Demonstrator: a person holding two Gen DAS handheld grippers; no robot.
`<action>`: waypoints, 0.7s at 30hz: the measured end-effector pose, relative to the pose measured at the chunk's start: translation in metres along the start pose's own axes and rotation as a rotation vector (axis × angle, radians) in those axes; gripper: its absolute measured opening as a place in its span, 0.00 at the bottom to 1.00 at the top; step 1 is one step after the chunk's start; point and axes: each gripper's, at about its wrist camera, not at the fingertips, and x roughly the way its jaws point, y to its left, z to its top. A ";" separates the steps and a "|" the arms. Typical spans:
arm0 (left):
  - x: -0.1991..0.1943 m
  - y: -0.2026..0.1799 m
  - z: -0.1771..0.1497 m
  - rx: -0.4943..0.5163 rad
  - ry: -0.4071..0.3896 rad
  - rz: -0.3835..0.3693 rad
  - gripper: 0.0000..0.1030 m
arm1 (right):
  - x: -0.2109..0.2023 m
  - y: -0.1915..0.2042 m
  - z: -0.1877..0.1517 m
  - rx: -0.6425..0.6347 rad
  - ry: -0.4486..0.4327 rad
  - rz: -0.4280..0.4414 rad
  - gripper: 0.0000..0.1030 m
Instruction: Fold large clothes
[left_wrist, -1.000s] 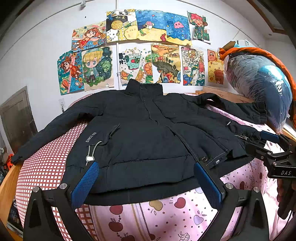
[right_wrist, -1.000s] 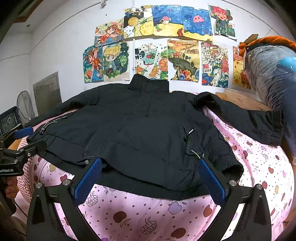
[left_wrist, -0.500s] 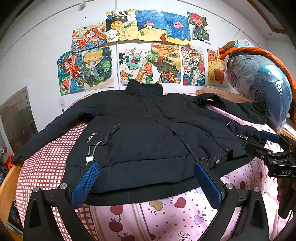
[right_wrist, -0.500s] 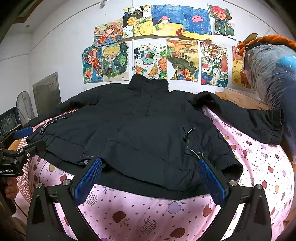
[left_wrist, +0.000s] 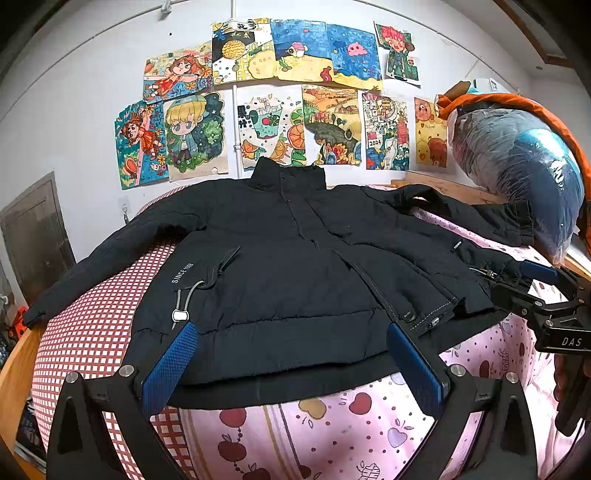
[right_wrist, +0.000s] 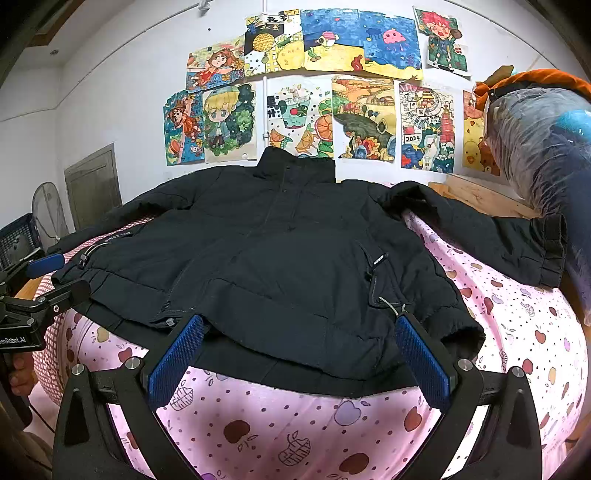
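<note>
A large black padded jacket lies spread flat, front up, on the bed, collar toward the wall and both sleeves stretched out; it also shows in the right wrist view. My left gripper is open and empty, its blue pads at the jacket's hem on the left half. My right gripper is open and empty at the hem on the right half. Each gripper shows at the edge of the other's view: the right one and the left one.
The bed has a pink apple-print sheet and a red checked cover. A plastic-wrapped bundle sits at the right against the wall. Drawings hang on the wall. A fan stands at the far left.
</note>
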 end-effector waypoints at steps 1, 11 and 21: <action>0.000 0.000 0.000 0.001 0.000 0.000 1.00 | 0.000 0.000 0.000 0.000 0.000 0.000 0.99; 0.000 0.002 0.000 -0.001 0.002 -0.002 1.00 | 0.000 -0.002 -0.001 0.002 0.000 -0.005 0.99; 0.001 0.031 0.025 0.071 0.005 0.026 1.00 | -0.019 -0.051 0.013 0.061 -0.092 -0.186 0.99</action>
